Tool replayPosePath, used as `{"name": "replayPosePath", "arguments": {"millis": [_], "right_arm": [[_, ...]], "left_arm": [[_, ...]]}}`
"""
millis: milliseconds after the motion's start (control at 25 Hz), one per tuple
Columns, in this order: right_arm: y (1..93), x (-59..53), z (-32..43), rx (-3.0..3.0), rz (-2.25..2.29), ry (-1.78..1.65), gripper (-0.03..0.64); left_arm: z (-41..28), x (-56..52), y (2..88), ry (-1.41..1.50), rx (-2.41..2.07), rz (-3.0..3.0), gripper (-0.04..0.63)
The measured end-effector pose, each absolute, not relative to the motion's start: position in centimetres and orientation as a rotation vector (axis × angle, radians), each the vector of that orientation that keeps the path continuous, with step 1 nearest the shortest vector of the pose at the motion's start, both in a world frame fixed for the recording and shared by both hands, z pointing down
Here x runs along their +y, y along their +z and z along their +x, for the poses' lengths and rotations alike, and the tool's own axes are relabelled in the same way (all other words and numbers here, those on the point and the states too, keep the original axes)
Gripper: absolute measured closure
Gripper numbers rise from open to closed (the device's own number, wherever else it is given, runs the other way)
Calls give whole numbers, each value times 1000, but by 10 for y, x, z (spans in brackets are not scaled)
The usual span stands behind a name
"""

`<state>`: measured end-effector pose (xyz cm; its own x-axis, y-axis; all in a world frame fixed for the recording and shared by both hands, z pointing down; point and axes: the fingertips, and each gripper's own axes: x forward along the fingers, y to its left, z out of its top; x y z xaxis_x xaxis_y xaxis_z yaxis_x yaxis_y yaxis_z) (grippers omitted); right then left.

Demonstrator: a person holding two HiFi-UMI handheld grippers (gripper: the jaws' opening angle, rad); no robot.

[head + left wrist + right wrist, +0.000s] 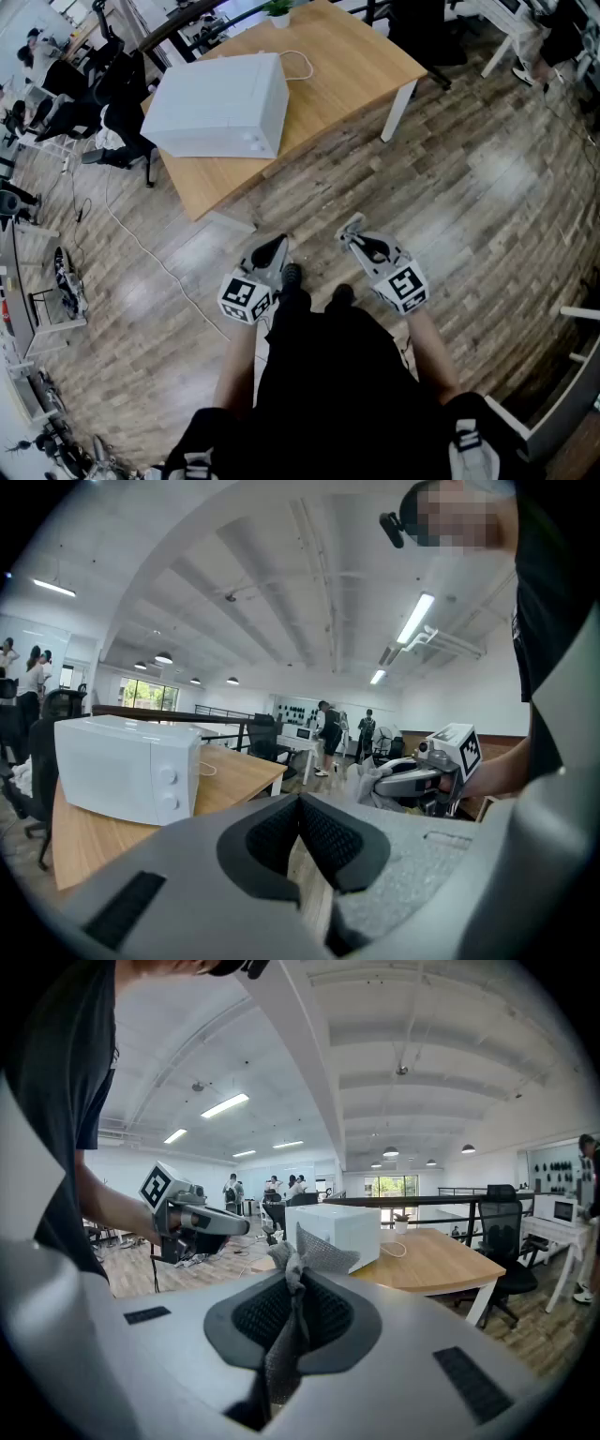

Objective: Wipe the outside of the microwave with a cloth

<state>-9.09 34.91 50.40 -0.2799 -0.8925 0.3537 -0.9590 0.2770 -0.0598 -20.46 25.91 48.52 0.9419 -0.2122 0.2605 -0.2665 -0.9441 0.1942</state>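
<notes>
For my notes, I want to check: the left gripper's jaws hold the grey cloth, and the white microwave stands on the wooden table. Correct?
No: the right gripper holds the grey cloth in its jaws, as the right gripper view shows. The white microwave stands on the wooden table.

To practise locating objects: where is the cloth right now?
The cloth is pinched between the right gripper's fingers, over the wooden floor, short of the table that bears the microwave.
</notes>
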Motion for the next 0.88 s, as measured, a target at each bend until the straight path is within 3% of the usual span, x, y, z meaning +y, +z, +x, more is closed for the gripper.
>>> {"name": "replayPosePath", "arguments": {"millis": [880], "right_arm": [[511, 340, -86, -2353, 1616, 408, 598]], "left_arm": [[-208, 253, 493, 404, -420, 2818, 595]]}}
